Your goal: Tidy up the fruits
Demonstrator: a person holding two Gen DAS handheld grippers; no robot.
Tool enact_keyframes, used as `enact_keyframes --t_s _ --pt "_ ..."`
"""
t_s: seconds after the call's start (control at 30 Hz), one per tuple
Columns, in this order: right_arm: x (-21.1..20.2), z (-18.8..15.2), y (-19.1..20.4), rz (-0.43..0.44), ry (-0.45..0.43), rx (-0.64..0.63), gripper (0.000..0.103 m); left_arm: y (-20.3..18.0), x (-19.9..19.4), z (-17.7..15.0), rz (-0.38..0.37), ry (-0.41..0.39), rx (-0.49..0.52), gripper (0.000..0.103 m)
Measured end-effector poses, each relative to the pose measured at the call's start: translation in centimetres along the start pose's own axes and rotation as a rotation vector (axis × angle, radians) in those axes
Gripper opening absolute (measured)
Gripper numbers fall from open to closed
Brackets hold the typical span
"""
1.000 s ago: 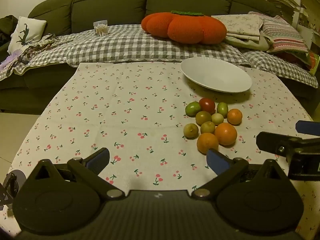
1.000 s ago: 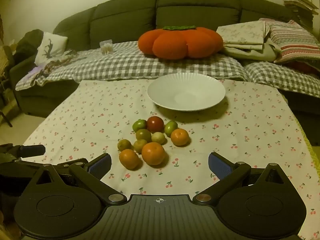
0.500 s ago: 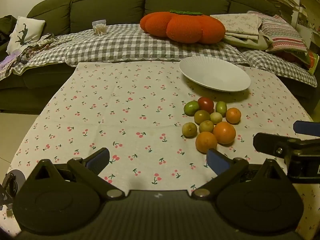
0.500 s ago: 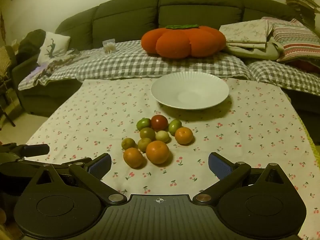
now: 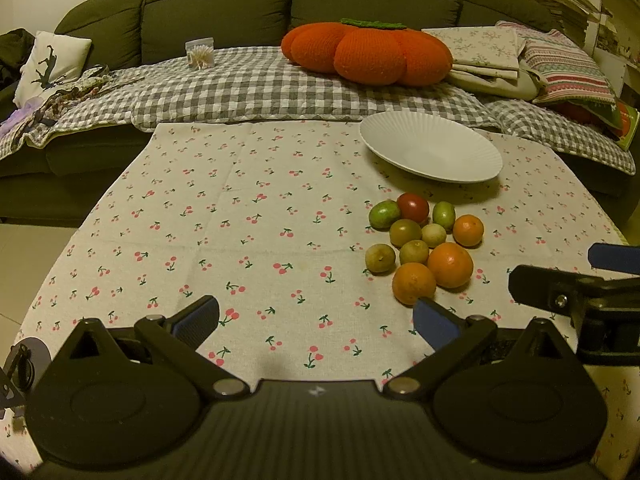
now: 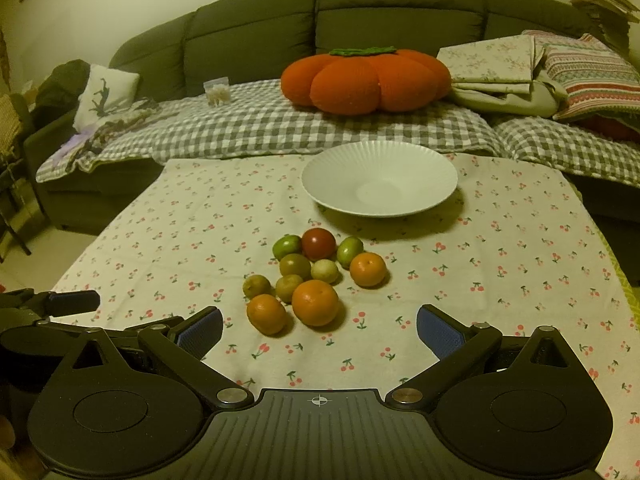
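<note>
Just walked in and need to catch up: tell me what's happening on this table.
A person holds a gripper in each hand over a cherry-print tablecloth. The left gripper and right gripper are both open and hold nothing. A cluster of fruit, three oranges, a red one and several green ones, sits on the cloth. The white plate behind it has no fruit yet.

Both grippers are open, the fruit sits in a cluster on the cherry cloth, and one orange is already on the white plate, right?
Not quite. The white plate holds nothing; the right wrist view shows it bare. All three oranges lie in the cluster on the cherry cloth. The left gripper and right gripper are open, as you said.
</note>
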State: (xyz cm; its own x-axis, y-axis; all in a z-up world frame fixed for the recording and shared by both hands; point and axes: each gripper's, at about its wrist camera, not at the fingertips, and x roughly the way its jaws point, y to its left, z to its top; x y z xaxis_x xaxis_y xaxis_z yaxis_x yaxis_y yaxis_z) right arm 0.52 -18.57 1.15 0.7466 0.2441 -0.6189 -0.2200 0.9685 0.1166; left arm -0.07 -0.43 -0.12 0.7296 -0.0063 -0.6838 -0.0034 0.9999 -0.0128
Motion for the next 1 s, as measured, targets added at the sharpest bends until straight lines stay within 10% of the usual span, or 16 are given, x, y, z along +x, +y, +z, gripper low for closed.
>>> enact_keyframes --t_s 1.0 --pt "0.06 -0.22 0.31 0.007 0.006 0.008 0.103 -0.04 0.35 -0.36 -0.003 0.01 -0.005 0.102"
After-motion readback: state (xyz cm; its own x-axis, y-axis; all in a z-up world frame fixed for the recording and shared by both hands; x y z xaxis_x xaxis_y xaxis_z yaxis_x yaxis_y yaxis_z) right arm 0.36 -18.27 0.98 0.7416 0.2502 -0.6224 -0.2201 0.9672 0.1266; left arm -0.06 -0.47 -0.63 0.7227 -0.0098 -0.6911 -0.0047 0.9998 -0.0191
